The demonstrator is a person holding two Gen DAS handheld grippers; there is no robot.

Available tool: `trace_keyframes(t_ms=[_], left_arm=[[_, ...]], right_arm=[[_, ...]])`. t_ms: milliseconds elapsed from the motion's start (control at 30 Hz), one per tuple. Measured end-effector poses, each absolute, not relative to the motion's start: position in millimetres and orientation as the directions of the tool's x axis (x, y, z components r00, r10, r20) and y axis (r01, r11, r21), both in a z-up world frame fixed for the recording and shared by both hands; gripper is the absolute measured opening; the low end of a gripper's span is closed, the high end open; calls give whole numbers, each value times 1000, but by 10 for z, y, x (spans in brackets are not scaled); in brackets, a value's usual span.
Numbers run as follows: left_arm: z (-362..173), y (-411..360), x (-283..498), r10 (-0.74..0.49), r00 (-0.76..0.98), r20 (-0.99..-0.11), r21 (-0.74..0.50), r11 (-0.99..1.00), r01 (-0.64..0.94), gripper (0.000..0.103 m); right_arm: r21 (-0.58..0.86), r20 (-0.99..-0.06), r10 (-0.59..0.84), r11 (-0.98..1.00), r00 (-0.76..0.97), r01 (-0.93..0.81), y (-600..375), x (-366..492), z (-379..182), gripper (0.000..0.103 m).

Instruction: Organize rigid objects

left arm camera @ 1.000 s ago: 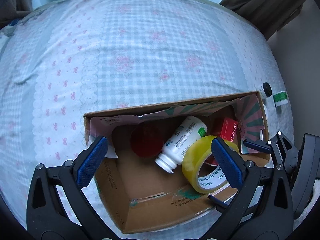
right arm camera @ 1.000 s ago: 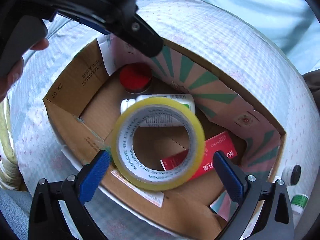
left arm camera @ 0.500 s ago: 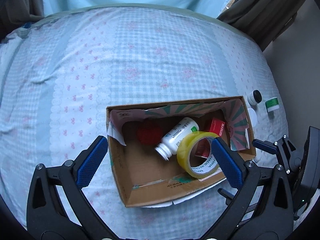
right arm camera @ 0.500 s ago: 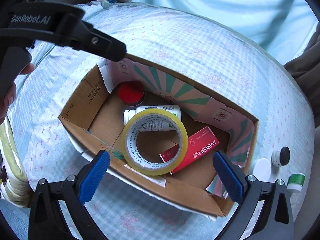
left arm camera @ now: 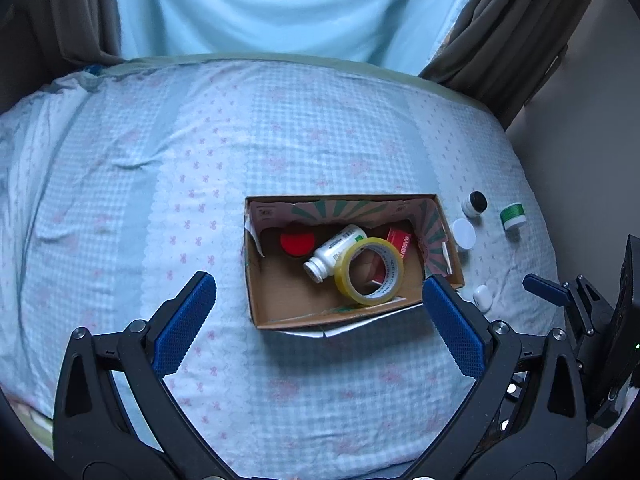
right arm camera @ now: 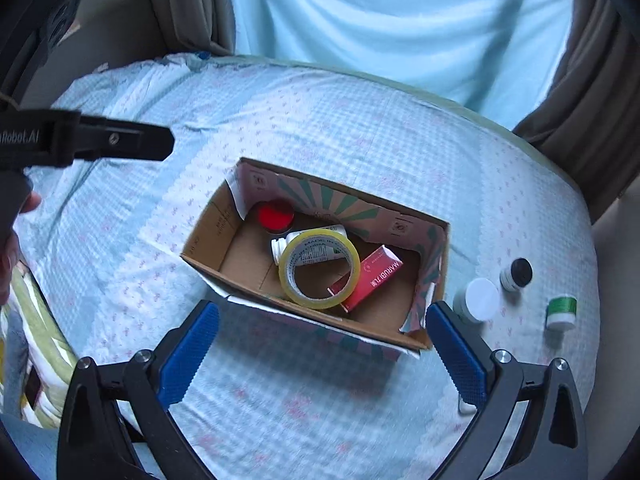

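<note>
An open cardboard box sits on the bed. Inside lie a yellow tape roll, a white bottle, a red-lidded jar and a red carton. My left gripper is open and empty, above and in front of the box. My right gripper is open and empty, also in front of the box.
Right of the box on the blue checked bedsheet stand a white-lidded jar, a black-capped jar, a green-banded jar and a small white item. Curtains hang behind.
Both grippers have pulled back and up from the box, which now looks smaller. The tape roll stays in the box, leaning on the bottle.
</note>
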State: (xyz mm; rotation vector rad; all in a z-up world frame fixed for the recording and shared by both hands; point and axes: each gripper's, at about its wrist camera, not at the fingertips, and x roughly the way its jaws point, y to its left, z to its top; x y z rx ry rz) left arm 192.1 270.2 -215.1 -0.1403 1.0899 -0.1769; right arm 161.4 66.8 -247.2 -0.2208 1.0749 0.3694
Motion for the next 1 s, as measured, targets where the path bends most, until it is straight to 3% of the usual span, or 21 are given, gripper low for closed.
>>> trace_keyframes(t_ms=[433,600,767,1000], left_arm=[[-1675,1917,1259,-205,527,-824,-198,978,71,103],[-1530,1342,1012,-123,591,-797,-150,989,3,103],[-1450,717,741,-63,633,-771,-171,979,-111,103],[-1411,-156,635,-36,635,-772,-141,983,-116,103]], right_arm=[[74,-861,176,972,478,-224,-286,1082,-1954,103],[92,-839,155,985,522,-145,-968,983,-1800,103],[65,-812,143,986,565,-156,-1697,925,-1659,103],[31,-801,135,982,584,-184,-2463,987,-1576,103]])
